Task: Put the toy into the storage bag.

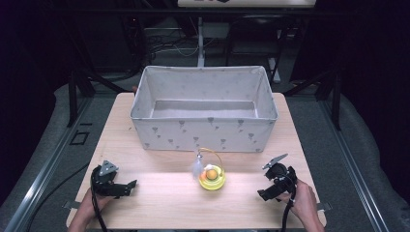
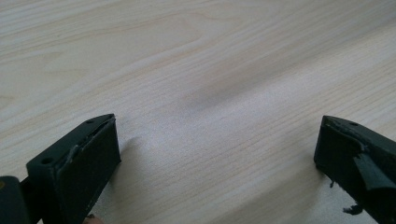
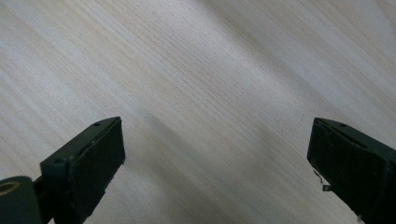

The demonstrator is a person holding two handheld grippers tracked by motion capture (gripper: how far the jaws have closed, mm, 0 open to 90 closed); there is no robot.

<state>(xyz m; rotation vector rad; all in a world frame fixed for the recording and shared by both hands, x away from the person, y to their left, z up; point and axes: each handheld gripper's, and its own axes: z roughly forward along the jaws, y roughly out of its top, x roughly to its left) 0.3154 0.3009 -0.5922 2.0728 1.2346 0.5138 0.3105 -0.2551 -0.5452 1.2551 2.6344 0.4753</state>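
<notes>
Sitting on table [image 1: 159, 193]: small yellow toy basket [image 1: 212, 180], thin handle upright.

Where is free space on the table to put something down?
Bare wood lies between the left gripper and the yellow toy, and between the toy and the right gripper. The bin crowds the far half.

Light falls from overhead onto the table [image 1: 159, 203], leaving it bright while the room all round sinks into near-black. The high view is soft and slightly grainy. In both gripper views the wood grain reads sharp at twelve o'clock, broad soft shadows cross diagonally, and the dark jaws blur at six o'clock.
</notes>
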